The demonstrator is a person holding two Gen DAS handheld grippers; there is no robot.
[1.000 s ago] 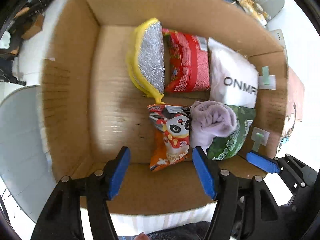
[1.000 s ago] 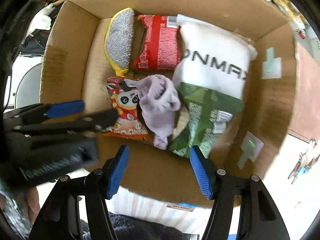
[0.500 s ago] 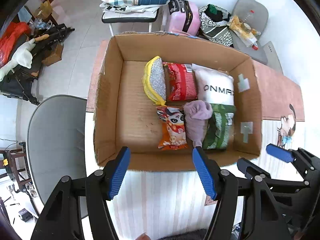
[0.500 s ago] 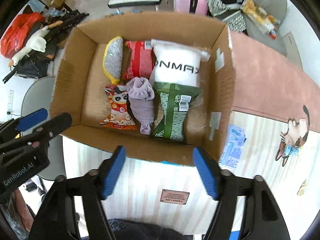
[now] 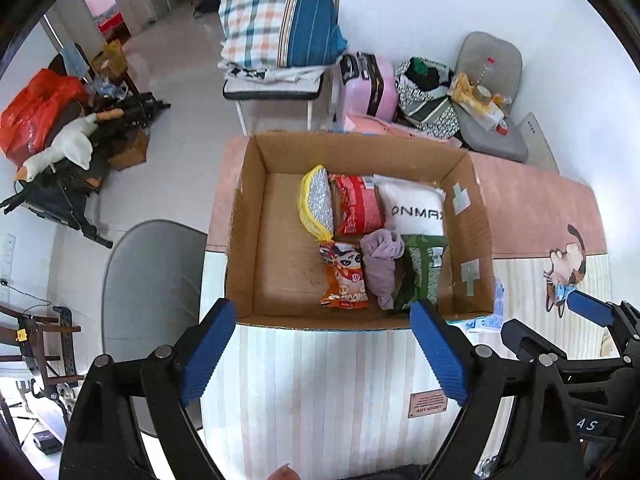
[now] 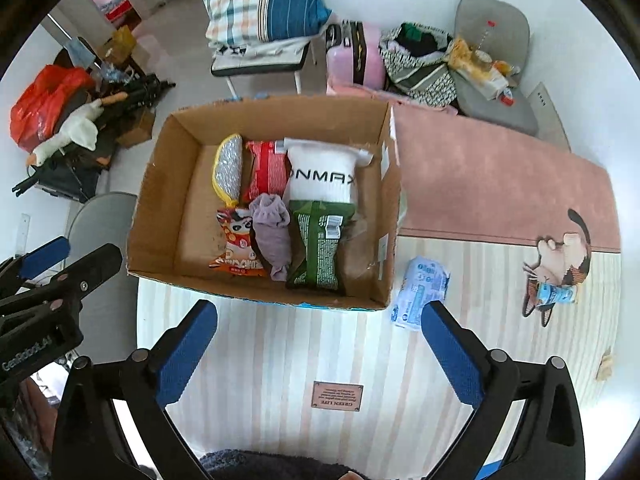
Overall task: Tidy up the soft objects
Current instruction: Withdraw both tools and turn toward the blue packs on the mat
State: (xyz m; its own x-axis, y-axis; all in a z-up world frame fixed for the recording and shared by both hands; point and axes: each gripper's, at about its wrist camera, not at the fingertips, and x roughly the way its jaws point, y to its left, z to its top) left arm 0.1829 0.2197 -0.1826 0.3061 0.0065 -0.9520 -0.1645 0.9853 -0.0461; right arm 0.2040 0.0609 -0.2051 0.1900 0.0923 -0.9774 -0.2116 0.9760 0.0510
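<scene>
An open cardboard box (image 5: 248, 240) (image 6: 160, 216) stands on the table. In it lie a yellow-edged silver scrubber (image 5: 316, 206), a red packet (image 5: 356, 208), a white ONMAX bag (image 5: 416, 210), an orange panda snack bag (image 5: 346, 276), a lilac sock (image 5: 382, 256) (image 6: 272, 232) and a green packet (image 5: 422, 272). A pale blue tissue pack (image 6: 420, 290) lies on the table right of the box. My left gripper (image 5: 320, 354) and right gripper (image 6: 316, 350) are both open and empty, held high above the table in front of the box.
The table has a striped cloth (image 6: 280, 360) in front and a pink mat (image 6: 480, 184) at the right. A grey chair (image 5: 148, 304) stands left of the table. Behind are a chair with plaid bedding (image 5: 280, 20), a pink suitcase (image 5: 368, 88) and bags.
Both grippers have pulled up and back from the box, so the box looks much smaller and the room shows. The things in the box have not moved.
</scene>
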